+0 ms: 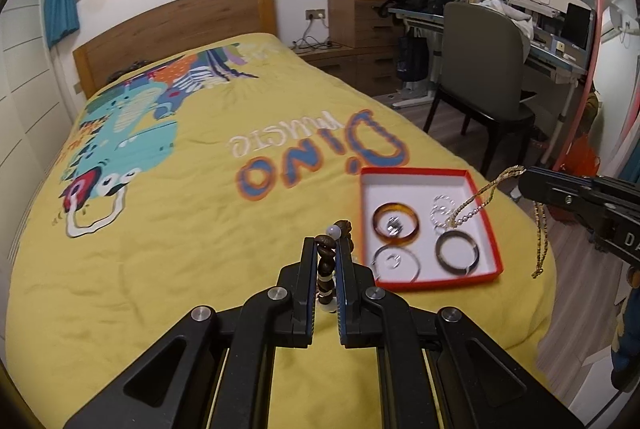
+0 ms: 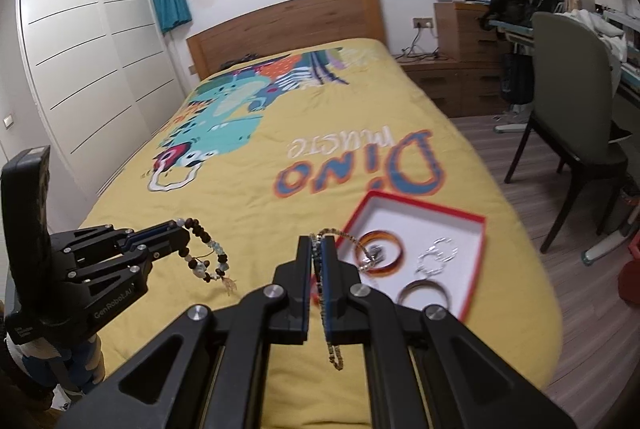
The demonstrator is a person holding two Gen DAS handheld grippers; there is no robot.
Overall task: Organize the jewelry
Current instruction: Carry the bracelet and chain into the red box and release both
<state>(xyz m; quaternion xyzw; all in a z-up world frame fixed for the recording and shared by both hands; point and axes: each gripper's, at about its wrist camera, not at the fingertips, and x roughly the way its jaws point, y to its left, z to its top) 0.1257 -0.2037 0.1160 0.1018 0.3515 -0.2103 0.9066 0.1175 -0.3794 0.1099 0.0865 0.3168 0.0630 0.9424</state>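
A red-rimmed white box (image 1: 490, 229) (image 2: 476, 253) lies on the yellow bedspread near the foot of the bed. It holds an amber bangle (image 1: 396, 221) (image 2: 394, 255), a dark bangle (image 1: 457, 253) (image 2: 423, 292), a silver bangle (image 1: 396, 265) and silver rings (image 1: 442, 209) (image 2: 438, 255). My left gripper (image 1: 326, 249) (image 2: 182, 229) is shut on a brown beaded bracelet (image 1: 325, 263) (image 2: 208, 249), held above the bedspread left of the box. My right gripper (image 2: 319, 243) (image 1: 524, 181) is shut on a gold chain necklace (image 2: 334, 353) (image 1: 480, 199), which dangles over the box.
The bed (image 1: 180, 213) fills most of both views, with a wooden headboard (image 1: 176, 29) at the far end. A grey chair (image 1: 480, 69) (image 2: 576, 101) and a cluttered desk (image 1: 540, 29) stand right of the bed on the wood floor. A white wardrobe (image 2: 80, 69) is at left.
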